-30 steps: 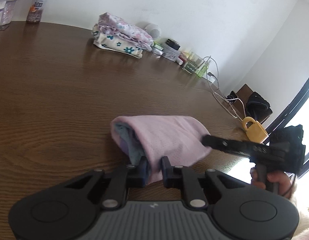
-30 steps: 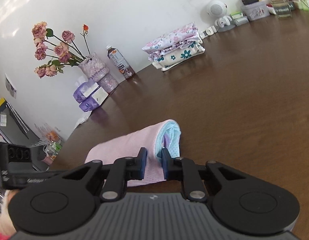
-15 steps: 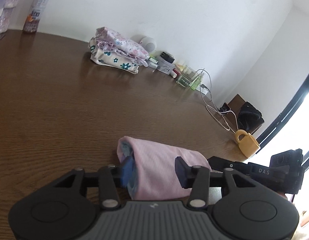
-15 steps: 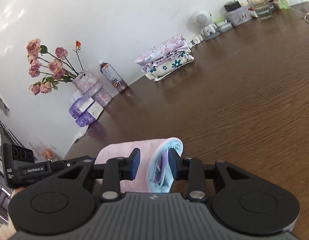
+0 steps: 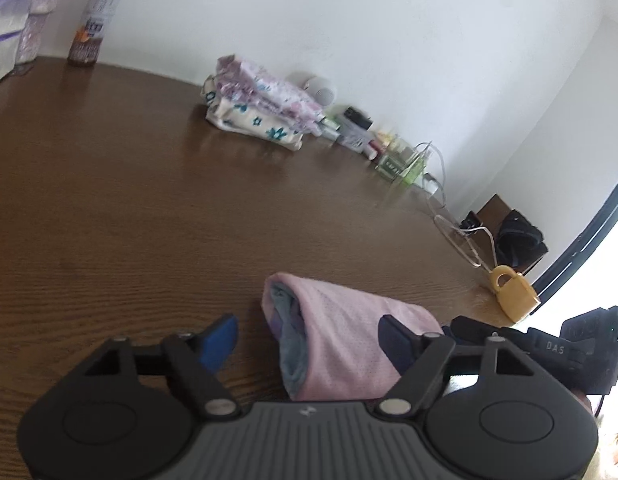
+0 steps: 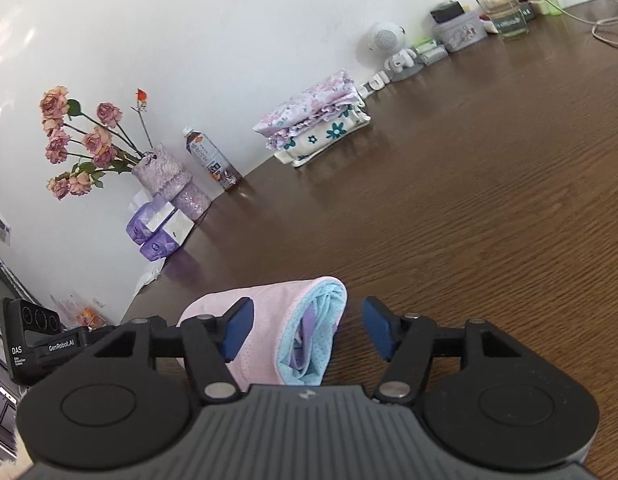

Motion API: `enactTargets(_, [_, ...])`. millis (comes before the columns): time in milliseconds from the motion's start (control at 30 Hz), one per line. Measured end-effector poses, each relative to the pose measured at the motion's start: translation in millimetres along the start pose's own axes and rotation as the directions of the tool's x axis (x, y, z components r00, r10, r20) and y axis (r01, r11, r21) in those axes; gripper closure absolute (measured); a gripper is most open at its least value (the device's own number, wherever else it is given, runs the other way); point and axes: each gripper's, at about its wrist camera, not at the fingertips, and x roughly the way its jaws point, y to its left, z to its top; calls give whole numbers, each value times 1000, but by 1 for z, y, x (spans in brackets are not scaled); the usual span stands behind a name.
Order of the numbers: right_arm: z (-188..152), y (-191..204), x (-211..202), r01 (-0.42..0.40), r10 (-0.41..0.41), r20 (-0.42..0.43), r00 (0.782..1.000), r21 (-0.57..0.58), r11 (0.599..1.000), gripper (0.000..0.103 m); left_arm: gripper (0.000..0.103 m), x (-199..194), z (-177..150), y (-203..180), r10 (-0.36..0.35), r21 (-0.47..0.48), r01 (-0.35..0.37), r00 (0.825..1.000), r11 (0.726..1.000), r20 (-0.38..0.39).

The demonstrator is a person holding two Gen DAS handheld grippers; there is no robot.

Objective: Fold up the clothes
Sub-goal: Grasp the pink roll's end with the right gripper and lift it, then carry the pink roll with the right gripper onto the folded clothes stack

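Both tools have let go since a second ago: then each was pinched on an end of the pink garment, half a second ago the pads were parting, and now they stand wide apart with nothing between them touching.

On the left tool the fingers straddle the near end of the folded pink garment, blue lining showing at its open edge. From the right tool the same bundle appears from its other end, the left pad in front of the pink cloth, the right pad clear of it over bare wood. Whether any pad brushes the fabric is hard to say from so low an angle.

That bundle lies on the brown desk at its near edge, its long axis running from one tool to the other, so each tool faces an end and neither is clearly nearer. It looks finished: compact, edges tucked, resting on its own.

Well away, by the wall, a stack of folded floral clothes sits on the desk. If the pink piece is to join it, the likely move is to close on both ends again and carry it forward, away from the person; the soft roll may sag or unfurl if held by one end only.
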Motion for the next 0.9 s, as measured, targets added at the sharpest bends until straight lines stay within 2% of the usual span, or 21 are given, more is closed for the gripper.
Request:
enactTargets(100, [-1, -5, 7, 0, 1, -25, 1000, 42, 999, 41, 26, 10, 4, 6, 1, -45, -3, 999, 999, -39])
enactTargets(300, [-4, -5, 22, -41, 47, -48, 998, 103, 994, 42, 27, 32, 12, 19, -111, -133, 102, 992, 986, -59])
enactTargets(400, [-6, -3, 28, -52, 58, -49, 997, 127, 991, 47, 36, 39, 13, 22, -144, -173, 132, 988, 976, -63])
enactTargets(467, [-7, -2, 29, -46, 52, -40, 998, 135, 990, 51, 39, 39, 9, 25, -152, -197, 141, 988, 970, -40])
enactTargets(500, [-8, -4, 29, -42, 47, -37, 998, 142, 989, 56, 43, 39, 7, 27, -156, -210, 146, 987, 967, -29])
enactTargets(600, [-9, -6, 30, -36, 42, -34, 999, 154, 987, 70, 66, 40, 3, 33, -154, -240, 145, 988, 960, -17])
enactTargets(633, [-10, -6, 31, -36, 42, -35, 999, 156, 987, 71, 72, 41, 2, 35, -153, -244, 145, 988, 959, -17])
enactTargets(700, [-10, -7, 33, -36, 43, -37, 998, 160, 987, 72, 74, 43, 1, 35, -152, -241, 145, 988, 960, -13])
enactTargets(800, [-12, -9, 36, -44, 51, -37, 998, 162, 986, 83, 83, 45, -3, 35, -165, -225, 161, 986, 961, 3])
enactTargets(900, [-13, -16, 37, -87, 93, -22, 995, 196, 977, 88, 87, 46, -7, 38, -192, -228, 193, 981, 954, 29])
